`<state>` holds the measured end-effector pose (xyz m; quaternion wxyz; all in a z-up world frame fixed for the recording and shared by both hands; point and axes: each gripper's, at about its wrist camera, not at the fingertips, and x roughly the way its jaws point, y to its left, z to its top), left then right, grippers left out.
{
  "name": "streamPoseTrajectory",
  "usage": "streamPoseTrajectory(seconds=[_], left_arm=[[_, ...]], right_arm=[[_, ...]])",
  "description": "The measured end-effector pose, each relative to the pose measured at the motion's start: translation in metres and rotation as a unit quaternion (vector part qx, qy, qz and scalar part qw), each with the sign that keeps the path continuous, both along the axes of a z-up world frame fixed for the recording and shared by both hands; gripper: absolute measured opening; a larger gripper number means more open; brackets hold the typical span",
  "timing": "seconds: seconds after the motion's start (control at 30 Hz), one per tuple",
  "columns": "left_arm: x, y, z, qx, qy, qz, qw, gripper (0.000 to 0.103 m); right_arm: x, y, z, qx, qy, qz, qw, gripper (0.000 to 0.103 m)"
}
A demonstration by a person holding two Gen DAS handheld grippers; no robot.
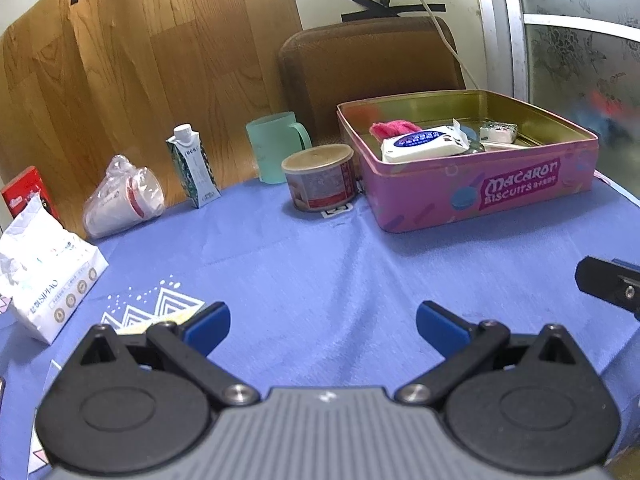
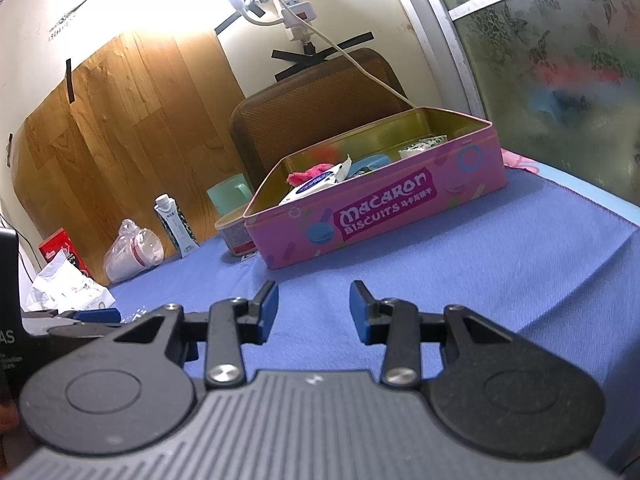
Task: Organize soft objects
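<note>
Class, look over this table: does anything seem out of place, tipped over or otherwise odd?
Yes. The stack of plastic-wrapped cups lies on its side by the wooden board, while the carton and mug beside it stand upright. The tissue pack at the left edge looks crumpled and torn open.

The tabletop (image 1: 320, 248) is covered in a matt blue woven cloth with soft creases, and at its far edge the biscuit tin (image 1: 480, 196) is painted pink metal outside and shiny gold metal inside, with a glossy plastic-wrapped wipes pack (image 1: 424, 142) and a fuzzy pink cloth (image 1: 394, 127) in it. Beside the tin stand a can (image 1: 320, 178) with a paper label and dull metal rim, a frosted green plastic mug (image 1: 276, 144), a matt paper carton (image 1: 194, 166) and cups in crinkly clear plastic wrap (image 1: 122, 196). Near the left edge a tissue pack (image 1: 44, 276) is wrapped in glossy film, behind it all hangs smooth wood-grain sheeting (image 1: 140, 60), and each hand-held gripper has matt black plastic arms with blue rubbery-looking pads (image 1: 210, 326).
</note>
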<state>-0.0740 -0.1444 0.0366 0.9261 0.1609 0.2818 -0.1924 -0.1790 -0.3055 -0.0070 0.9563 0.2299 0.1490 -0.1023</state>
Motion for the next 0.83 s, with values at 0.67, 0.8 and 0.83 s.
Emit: streamPoseTrajectory(seconds=[0.67, 0.8, 0.83], left_arm=[[0.0048, -0.0015, -0.0067, -0.001, 0.031, -0.008, 0.9995, 0.103], [0.0041, -0.0017, -0.007, -0.001, 0.027, -0.019, 0.9994, 0.103], [0.0043, -0.0018, -0.007, -0.004, 0.03, -0.021, 0.9993, 0.103]], right_arm=[[0.0004, -0.0008, -0.0021, 0.002, 0.002, 0.0, 1.0, 0.042], [0.0006, -0.0003, -0.0025, 0.0, 0.003, 0.0, 1.0, 0.042], [0.0006, 0.0, -0.0028, -0.001, 0.003, -0.001, 1.0, 0.042]])
